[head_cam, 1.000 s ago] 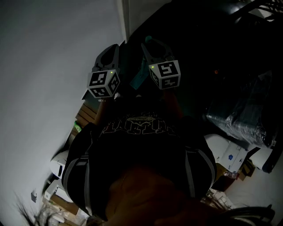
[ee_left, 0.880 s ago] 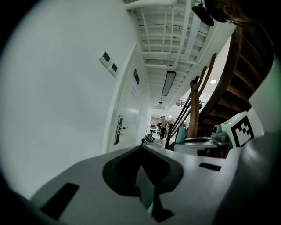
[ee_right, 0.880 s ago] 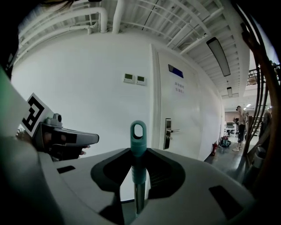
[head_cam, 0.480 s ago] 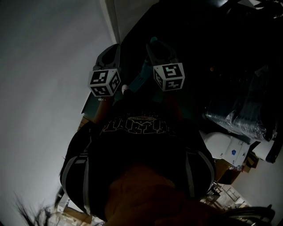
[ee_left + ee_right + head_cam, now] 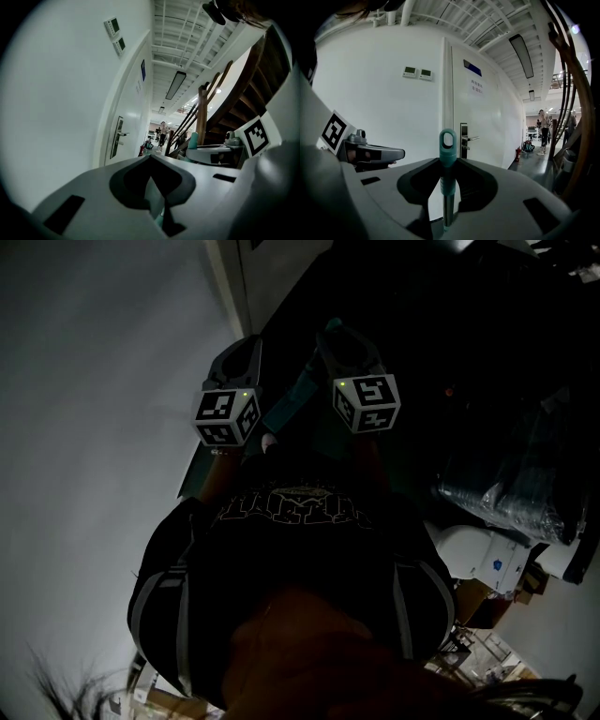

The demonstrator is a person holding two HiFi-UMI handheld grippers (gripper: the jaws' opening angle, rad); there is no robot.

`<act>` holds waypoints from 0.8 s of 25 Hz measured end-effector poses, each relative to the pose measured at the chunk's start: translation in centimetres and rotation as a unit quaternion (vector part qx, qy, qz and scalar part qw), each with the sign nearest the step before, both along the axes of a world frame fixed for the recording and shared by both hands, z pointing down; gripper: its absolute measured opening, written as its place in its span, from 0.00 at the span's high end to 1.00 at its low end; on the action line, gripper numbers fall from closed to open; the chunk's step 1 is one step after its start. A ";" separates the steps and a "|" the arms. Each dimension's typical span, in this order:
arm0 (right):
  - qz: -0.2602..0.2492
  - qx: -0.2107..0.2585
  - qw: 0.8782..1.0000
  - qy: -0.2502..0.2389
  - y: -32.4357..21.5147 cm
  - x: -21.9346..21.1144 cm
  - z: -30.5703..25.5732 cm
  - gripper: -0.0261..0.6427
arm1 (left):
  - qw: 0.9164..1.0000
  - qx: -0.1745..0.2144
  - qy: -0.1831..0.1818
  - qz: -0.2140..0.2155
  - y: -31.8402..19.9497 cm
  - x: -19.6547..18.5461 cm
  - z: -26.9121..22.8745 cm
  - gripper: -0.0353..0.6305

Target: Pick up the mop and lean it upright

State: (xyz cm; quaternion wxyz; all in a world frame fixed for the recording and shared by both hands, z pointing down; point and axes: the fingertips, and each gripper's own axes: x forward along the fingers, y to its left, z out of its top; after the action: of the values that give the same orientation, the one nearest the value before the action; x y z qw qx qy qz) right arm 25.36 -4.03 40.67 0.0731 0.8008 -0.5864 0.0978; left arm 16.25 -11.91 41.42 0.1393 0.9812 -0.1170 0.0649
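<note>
Right gripper view has the mop (image 5: 448, 140) standing upright through the right gripper (image 5: 448, 164), long axis vertical, with its teal loop end poking above the fingers. Those fingers are clamped on the teal grip, so this gripper carries it. The white wall (image 5: 384, 108) rises beyond, likely the way the handle must tip to lean. The left gripper (image 5: 151, 161) sits alongside, off the handle. Its fingers are drawn together, with only a teal sliver low in the slit, too little to name.
</note>
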 end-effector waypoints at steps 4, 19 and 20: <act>-0.003 0.001 1.000 0.002 -2.0 0.7 -0.5 0.79 | 1.000 0.002 -0.003 -0.007 -1.7 -0.2 -0.2 0.88; -0.088 -0.011 0.996 0.001 -9.4 3.6 -0.2 0.79 | 0.993 -0.005 -0.009 -0.117 -8.4 0.0 0.1 0.88; -0.098 -0.013 0.995 -0.001 -9.9 3.9 0.1 0.79 | 0.992 -0.005 -0.009 -0.127 -8.9 0.3 0.2 0.88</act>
State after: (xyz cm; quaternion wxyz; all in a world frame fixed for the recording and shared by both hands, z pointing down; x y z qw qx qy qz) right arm 29.24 -13.90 40.79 0.0925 0.7381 -0.6610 0.0987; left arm 16.54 -20.81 41.57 0.1504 0.9570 -0.2415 0.0566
